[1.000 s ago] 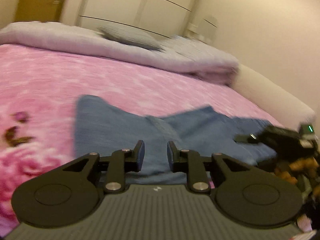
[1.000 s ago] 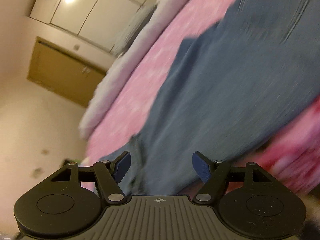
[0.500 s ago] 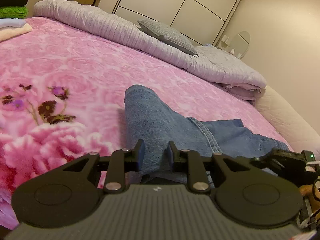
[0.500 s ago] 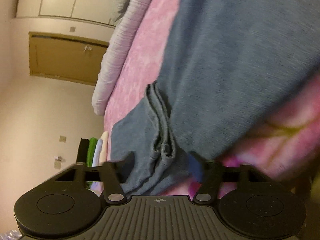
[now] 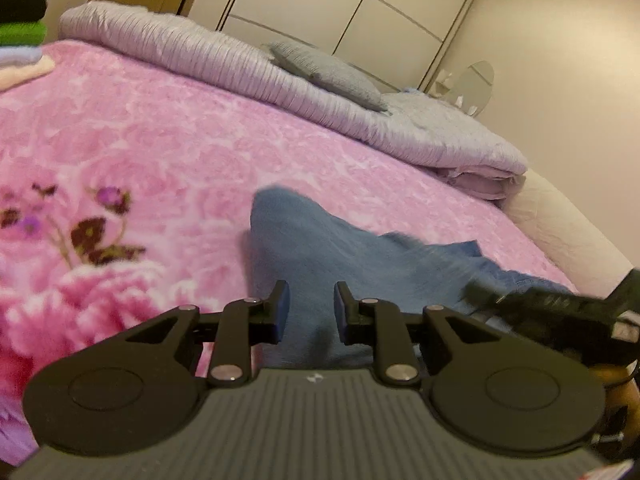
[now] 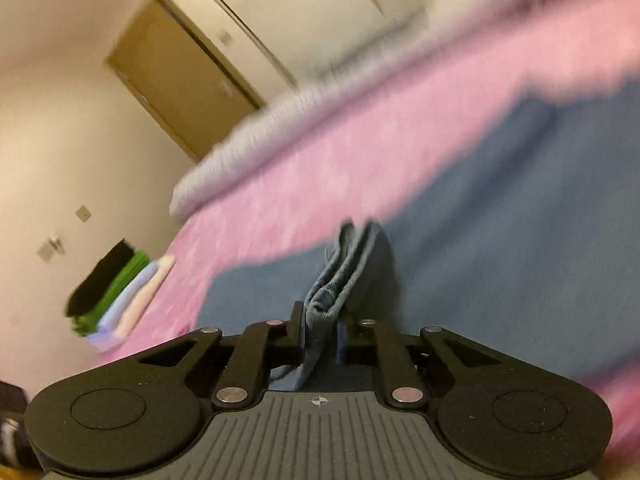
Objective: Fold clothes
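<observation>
On the pink floral bedspread (image 5: pixel 168 148) lie the blue jeans (image 5: pixel 320 248), spread flat with one rumpled edge raised. Right gripper (image 6: pixel 320 330): jaws nearly closed, pinching a folded denim edge of the jeans. Left gripper (image 5: pixel 308 312): jaws a narrow gap apart, denim showing between them, can't tell if they actually grip it. Beyond the jeans: rolled grey duvet (image 5: pixel 224 56) and grey pillow (image 5: pixel 324 68); stack of folded clothes (image 6: pixel 116 288) at the bedspread's far corner

left hand-held gripper (image 5: pixel 308 312) pinching, right hand-held gripper (image 6: pixel 319 330) pinching
</observation>
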`<action>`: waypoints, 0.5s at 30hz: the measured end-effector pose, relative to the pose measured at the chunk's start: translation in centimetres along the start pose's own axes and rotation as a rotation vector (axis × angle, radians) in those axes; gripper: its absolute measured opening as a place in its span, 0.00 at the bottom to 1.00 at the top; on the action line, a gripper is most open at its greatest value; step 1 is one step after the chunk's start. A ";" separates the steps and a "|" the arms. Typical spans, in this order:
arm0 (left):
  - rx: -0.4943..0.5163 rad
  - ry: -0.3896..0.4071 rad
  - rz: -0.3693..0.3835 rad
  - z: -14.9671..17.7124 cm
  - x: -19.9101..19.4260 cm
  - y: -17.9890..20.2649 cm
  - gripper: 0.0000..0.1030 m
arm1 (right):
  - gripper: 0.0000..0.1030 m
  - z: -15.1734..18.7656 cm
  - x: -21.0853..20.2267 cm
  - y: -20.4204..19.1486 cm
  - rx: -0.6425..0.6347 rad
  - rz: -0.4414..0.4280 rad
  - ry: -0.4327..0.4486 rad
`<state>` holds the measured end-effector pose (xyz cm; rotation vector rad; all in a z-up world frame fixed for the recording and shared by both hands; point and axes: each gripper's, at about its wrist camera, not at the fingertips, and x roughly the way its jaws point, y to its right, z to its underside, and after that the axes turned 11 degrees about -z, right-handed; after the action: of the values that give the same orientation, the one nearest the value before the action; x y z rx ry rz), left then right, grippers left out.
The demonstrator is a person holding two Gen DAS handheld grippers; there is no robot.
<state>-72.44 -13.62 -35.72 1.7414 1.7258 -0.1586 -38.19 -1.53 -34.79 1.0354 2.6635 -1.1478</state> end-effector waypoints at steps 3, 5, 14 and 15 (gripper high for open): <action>0.002 0.002 0.018 -0.4 0.1 0.3 0.18 | 0.12 -2.3 -4.0 0.5 -0.104 0.085 0.129; 0.028 -0.023 0.040 -0.3 1.1 1.4 0.18 | 0.12 -3.4 -6.5 2.1 -0.112 0.170 0.195; 0.158 -0.137 0.110 0.7 6.4 7.2 0.18 | 0.12 -1.2 -13.0 17.8 0.504 0.264 0.274; 0.168 -0.139 0.108 0.6 6.6 7.5 0.18 | 0.13 -1.0 -13.2 18.2 0.557 0.224 0.293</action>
<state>-64.51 -7.59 -36.94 1.8926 1.5518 -0.3770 -16.77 0.85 -41.40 1.6470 2.3698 -1.8622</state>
